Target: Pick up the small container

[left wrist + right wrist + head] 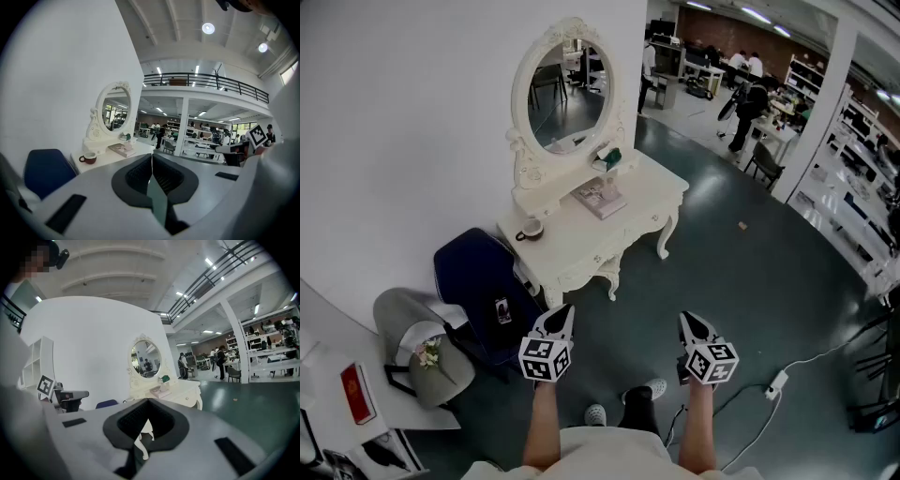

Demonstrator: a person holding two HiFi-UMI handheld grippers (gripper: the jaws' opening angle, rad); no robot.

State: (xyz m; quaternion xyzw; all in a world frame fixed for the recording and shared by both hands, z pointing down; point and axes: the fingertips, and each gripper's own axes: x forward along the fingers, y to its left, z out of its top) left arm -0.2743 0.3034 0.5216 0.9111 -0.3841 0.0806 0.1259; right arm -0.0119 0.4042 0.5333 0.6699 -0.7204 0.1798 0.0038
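I see white dressing table (581, 246) standing on dark green floor (750, 281). On top: oval mirror (570, 94) at back, cup (531, 229) at left end, book (599, 198) mid-top, green-topped object (612, 157) beside mirror.

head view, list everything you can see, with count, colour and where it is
dressing table: one, white, against the wall
mirror: one, oval, white frame, on the table
cup: one, brown, table's left end
book: one, pale, in front of the mirror
chair: one, blue, left of the table
power strip: one, white, floor at right
left gripper: one, black and white, shut, empty
right gripper: one, black and white, shut, empty
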